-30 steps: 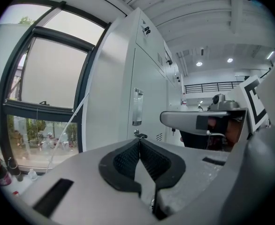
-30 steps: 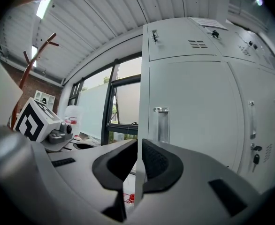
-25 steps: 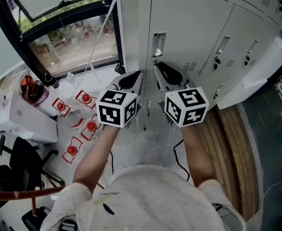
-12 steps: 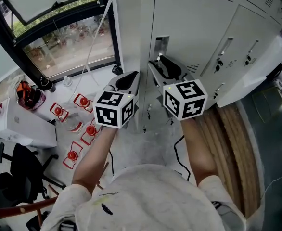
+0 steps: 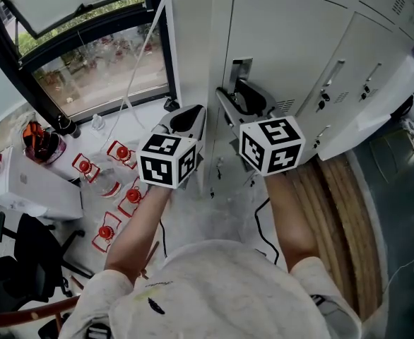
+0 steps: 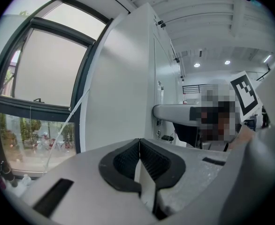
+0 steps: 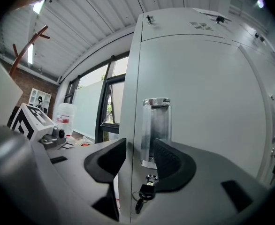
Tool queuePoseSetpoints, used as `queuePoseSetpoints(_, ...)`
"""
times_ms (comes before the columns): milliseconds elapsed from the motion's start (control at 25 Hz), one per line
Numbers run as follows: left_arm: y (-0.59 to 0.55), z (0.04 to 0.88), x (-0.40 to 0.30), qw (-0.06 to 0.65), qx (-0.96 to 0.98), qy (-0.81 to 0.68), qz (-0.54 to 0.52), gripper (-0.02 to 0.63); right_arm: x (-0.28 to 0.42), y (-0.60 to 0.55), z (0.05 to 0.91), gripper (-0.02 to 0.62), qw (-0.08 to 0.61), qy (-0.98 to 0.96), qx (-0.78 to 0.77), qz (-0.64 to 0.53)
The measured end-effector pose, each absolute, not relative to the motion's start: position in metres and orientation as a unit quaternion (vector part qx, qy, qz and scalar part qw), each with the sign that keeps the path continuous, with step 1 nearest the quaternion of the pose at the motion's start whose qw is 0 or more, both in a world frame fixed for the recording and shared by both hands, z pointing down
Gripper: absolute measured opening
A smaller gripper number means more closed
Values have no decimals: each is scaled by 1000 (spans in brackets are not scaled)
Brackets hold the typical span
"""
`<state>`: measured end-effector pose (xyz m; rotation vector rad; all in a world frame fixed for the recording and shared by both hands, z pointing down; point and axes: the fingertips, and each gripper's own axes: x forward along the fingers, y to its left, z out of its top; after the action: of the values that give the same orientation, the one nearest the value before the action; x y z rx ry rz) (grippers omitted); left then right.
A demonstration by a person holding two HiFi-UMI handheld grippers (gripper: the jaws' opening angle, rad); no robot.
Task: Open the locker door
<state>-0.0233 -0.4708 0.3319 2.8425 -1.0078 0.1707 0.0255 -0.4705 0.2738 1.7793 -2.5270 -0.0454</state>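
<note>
The grey locker door (image 5: 285,41) has a chrome recessed handle (image 5: 239,73) at its left edge, with a key and ring (image 7: 147,193) hanging in the lock below it. My right gripper (image 5: 239,99) is level at the handle. Its jaws have just been opening and stand wide. In the right gripper view the handle (image 7: 156,125) and the door's edge lie between the jaws of the right gripper (image 7: 140,150), and neither pad presses on them. My left gripper (image 5: 189,119) hangs beside the locker's side wall. The left gripper (image 6: 139,142) has its pads together and holds nothing.
More locker doors (image 5: 362,69) run to the right, one with a white sheet (image 5: 376,111) hanging on it. A window (image 5: 101,62) is at the left. Red-capped bottles (image 5: 122,182), a white box (image 5: 30,189), a black chair (image 5: 16,260), a cable (image 5: 260,217) and wooden boards (image 5: 341,210) lie on the floor.
The right gripper's jaws have gone from nearly shut to wide and it has edged up to the handle. The left gripper has shifted slightly.
</note>
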Motion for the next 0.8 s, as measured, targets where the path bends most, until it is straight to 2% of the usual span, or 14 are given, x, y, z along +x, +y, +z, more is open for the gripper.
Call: queuePoseSetpoints(800, -469, 340, -29, 72, 938, -334, 64, 6, 18, -470, 274, 176, 2, -821, 571, -10)
